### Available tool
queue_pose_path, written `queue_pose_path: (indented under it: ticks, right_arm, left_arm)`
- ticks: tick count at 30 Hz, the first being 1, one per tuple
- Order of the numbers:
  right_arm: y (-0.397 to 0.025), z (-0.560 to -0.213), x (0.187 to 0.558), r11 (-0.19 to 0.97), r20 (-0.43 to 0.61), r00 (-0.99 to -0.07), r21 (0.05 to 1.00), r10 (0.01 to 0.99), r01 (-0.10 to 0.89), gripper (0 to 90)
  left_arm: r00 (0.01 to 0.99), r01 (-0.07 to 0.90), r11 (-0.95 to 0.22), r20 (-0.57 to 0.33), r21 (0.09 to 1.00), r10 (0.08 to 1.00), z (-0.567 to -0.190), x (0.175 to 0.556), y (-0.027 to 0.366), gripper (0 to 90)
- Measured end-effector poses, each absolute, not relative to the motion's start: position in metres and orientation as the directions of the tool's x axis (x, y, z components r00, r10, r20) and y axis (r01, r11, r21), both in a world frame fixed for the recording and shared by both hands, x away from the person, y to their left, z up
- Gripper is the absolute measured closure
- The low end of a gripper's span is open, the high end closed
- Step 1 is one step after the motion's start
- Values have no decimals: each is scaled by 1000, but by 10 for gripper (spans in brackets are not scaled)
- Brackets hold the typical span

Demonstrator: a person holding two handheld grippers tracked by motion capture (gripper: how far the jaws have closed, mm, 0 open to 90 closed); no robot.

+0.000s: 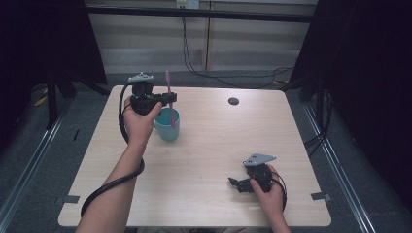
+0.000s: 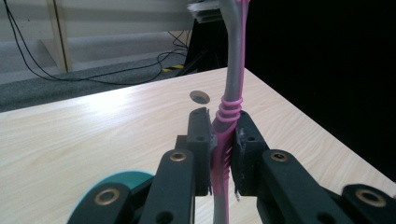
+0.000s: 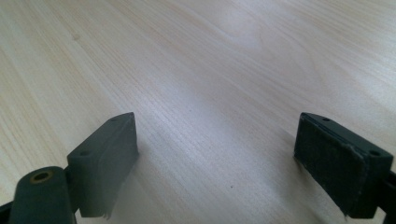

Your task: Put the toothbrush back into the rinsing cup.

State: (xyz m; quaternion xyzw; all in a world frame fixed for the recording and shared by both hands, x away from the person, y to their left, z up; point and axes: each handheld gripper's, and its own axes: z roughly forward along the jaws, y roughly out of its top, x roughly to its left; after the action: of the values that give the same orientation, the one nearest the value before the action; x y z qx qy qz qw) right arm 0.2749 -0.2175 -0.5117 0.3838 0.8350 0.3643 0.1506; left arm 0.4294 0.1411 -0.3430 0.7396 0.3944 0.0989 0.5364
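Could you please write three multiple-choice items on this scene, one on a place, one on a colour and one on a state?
1. Where is the cup?
A. On the table's left half, beside the left hand
B. At the right front corner
C. On the floor

2. What colour is the toothbrush?
A. Green and white
B. Pink and grey
C. Black

3. How does the right tool stand?
A. Shut on a spoon
B. Shut on the cup
C. Open, with nothing between its jaws

Answers:
1 A: the high view shows the teal cup next to the left hand.
2 B: the left gripper view shows a grey stem with pink grip, clamped in the left tool.
3 C: the right gripper view shows bare wood between the spread jaws.
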Motion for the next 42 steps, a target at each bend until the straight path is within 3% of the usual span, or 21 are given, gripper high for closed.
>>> queue_pose_path:
  ticks: [42]
  right_arm:
    - [-217,-512,274,455,29,-680,722,733,521,128]
  left_arm:
    - [608,464,-120,-217,878,764,-375,461,153,801]
